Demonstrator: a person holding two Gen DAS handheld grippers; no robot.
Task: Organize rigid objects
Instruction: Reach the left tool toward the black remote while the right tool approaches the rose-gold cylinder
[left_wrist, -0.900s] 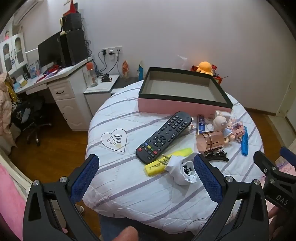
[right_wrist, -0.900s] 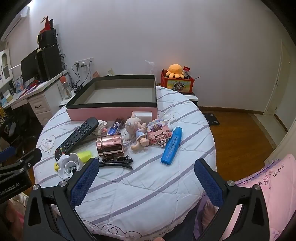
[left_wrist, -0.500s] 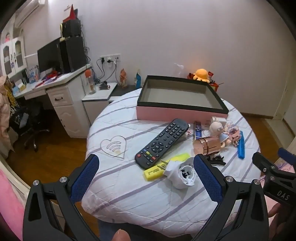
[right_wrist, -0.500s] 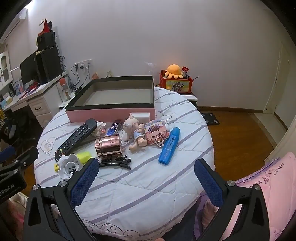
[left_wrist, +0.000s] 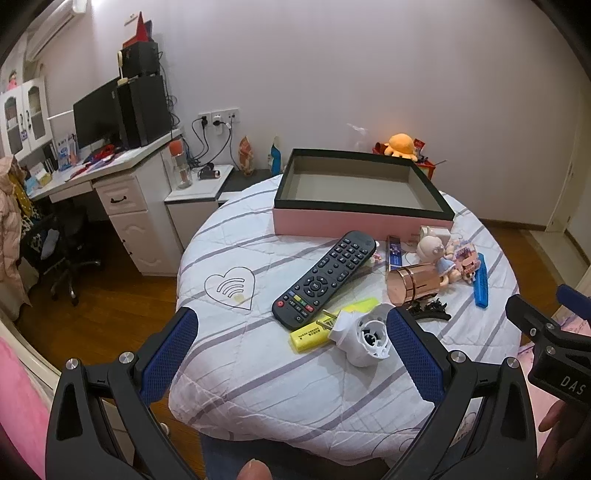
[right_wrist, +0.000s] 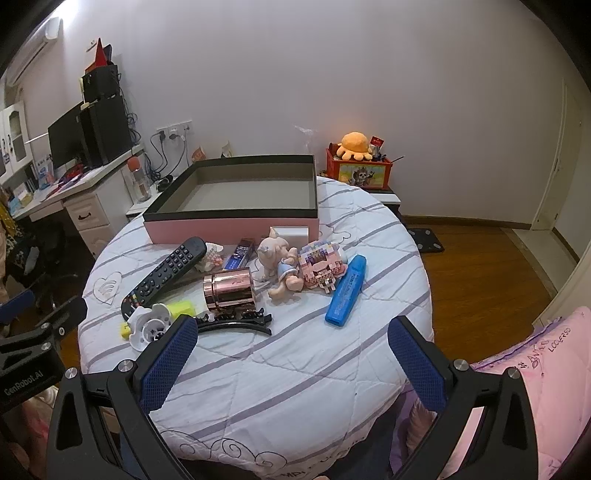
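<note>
Your left claw gapes fully, holding nothing, above the near table edge; its right pad sits just beside the white plug. Your right claw is equally wide, empty, over bare cloth. Beyond: clip, remote, copper tin, doll, blue marker. Farthest, the empty pink box.

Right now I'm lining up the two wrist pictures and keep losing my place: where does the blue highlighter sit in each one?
Left wrist view: the blue highlighter lies at the right edge of the clutter, right of the doll.
Right wrist view: the blue highlighter lies right of centre, beside the pink block toy.
Shared landmark: the pink box at the back of the table.
</note>
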